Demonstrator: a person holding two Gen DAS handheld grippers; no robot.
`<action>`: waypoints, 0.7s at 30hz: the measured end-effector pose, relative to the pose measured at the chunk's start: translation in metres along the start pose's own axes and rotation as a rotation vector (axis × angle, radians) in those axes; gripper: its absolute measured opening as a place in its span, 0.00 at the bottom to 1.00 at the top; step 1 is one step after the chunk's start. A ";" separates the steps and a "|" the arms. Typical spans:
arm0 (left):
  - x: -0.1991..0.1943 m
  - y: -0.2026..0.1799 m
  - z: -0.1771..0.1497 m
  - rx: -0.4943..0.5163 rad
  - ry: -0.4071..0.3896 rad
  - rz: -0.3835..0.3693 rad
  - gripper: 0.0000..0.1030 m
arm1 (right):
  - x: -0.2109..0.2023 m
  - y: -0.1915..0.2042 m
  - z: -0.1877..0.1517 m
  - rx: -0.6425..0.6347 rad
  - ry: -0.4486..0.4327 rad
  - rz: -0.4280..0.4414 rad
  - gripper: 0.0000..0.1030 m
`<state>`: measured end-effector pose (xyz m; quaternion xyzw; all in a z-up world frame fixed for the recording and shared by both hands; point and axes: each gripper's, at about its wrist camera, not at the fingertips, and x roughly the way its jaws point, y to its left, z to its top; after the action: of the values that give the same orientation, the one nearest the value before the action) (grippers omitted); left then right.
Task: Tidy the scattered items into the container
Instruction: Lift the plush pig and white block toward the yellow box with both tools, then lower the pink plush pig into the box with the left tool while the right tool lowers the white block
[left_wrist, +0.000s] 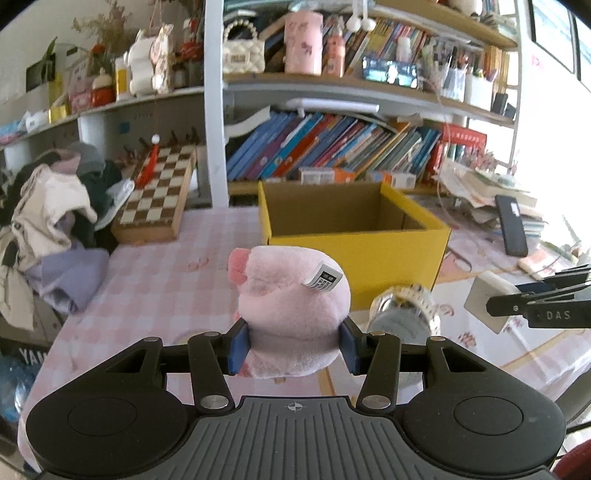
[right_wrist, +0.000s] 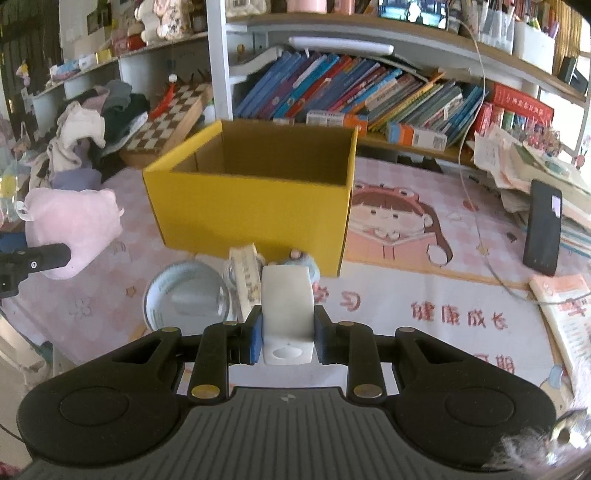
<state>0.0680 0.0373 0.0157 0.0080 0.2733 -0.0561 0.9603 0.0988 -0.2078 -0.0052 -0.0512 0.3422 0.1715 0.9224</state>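
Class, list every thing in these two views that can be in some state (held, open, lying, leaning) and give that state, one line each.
left gripper: shut on the pink plush toy
pink plush toy: held, lifted off the table
right gripper: shut on the white block
white block: held between the pads
yellow box: open, upright, nothing visible inside
round tin: lying on the table
black phone: propped, leaning
chessboard: closed, tilted against the shelf

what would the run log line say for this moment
left gripper: shut on pink plush toy | right gripper: shut on white plastic piece | yellow box: open, nothing visible inside | both items: not yet in box
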 end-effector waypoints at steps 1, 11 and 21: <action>-0.001 0.000 0.003 0.002 -0.007 -0.002 0.47 | -0.002 0.000 0.004 -0.001 -0.008 0.002 0.24; 0.005 -0.011 0.040 0.039 -0.090 -0.025 0.47 | -0.006 -0.001 0.045 -0.043 -0.089 0.038 0.24; 0.036 -0.019 0.072 0.067 -0.124 0.003 0.47 | 0.019 -0.011 0.091 -0.087 -0.143 0.090 0.24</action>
<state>0.1338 0.0113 0.0583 0.0368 0.2110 -0.0642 0.9747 0.1717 -0.1938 0.0516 -0.0635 0.2695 0.2307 0.9328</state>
